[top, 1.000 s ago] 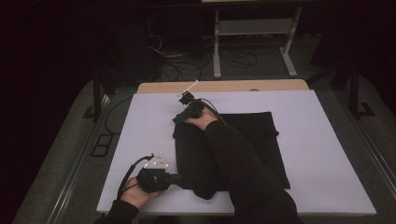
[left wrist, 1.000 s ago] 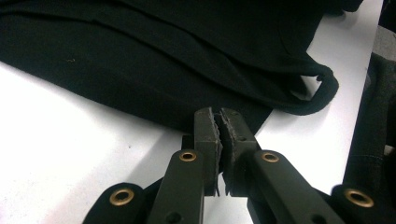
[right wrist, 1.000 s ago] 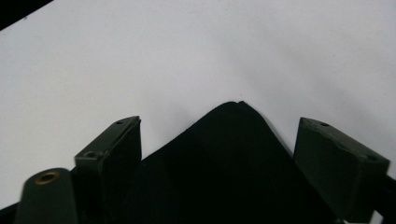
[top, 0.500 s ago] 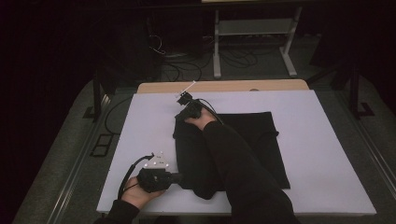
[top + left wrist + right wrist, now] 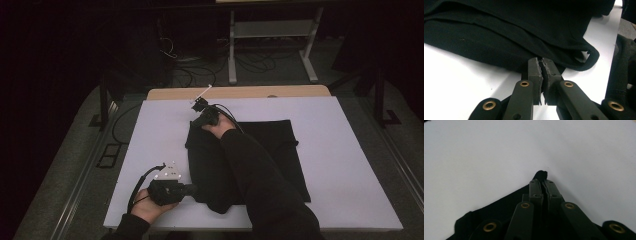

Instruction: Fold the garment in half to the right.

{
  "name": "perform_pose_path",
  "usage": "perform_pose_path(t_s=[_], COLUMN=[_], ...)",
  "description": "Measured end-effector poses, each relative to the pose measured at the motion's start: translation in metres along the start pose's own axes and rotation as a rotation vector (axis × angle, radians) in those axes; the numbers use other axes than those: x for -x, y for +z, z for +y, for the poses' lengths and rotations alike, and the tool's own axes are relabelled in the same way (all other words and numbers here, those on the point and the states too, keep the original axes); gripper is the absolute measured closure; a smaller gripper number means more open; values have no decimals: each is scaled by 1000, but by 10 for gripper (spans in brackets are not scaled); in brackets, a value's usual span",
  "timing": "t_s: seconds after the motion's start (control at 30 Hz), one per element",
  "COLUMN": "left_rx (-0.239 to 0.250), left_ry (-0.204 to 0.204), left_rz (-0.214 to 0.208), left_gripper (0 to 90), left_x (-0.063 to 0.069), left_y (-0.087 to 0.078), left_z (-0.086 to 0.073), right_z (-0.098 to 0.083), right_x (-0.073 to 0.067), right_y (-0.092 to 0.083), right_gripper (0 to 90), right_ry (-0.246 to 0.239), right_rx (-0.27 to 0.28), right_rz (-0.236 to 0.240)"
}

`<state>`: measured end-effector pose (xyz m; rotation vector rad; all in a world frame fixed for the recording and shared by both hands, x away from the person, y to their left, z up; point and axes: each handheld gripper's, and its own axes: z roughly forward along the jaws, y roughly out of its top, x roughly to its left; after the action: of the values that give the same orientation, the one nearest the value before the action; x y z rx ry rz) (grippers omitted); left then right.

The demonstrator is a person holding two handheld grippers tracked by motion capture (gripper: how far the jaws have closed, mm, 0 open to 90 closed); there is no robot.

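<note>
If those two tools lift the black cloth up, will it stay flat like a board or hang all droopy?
Probably droopy. The black cloth lies in soft folds and a loose loop, so it looks floppy. The left tool and right tool pinch only thin edges, so the middle would likely sag. It seems light and unlikely to slip.

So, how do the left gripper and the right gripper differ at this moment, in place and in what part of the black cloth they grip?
The left gripper lies at the near edge of the white table; the right gripper reaches to the far side. The left gripper pinches the black cloth along a folded edge; the right gripper pinches a corner tip, its jaws having just been closing on it. Both are shut on the cloth.
</note>
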<state>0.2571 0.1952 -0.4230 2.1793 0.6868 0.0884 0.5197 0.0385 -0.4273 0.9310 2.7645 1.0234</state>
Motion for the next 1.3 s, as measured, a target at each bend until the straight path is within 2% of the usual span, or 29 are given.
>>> perform_pose_path(t_s=[0.27, 0.43, 0.57, 0.83, 0.9, 1.3], left_rx=[7, 33, 34, 19, 20, 35], left_ry=[4, -3, 11, 45, 49, 73], left_rz=[2, -3, -6, -18, -19, -35], left_gripper=[847, 847, 847, 847, 847, 848], left_x=[1, 3, 7, 10, 11, 16], left_y=[-2, -4, -3, -1, 0, 5], left_z=[3, 6, 10, 18, 20, 37], right_z=[-5, -8, -8, -7, -9, -22], right_x=[2, 2, 4, 7, 7, 18], right_y=[-17, -30, -43, -68, -71, -90], right_gripper=[849, 849, 849, 849, 849, 849], right_ry=[5, 6, -3, 9, 32, 32], right_rx=[19, 39, 62, 105, 113, 135], right_rz=[17, 17, 13, 13, 14, 7])
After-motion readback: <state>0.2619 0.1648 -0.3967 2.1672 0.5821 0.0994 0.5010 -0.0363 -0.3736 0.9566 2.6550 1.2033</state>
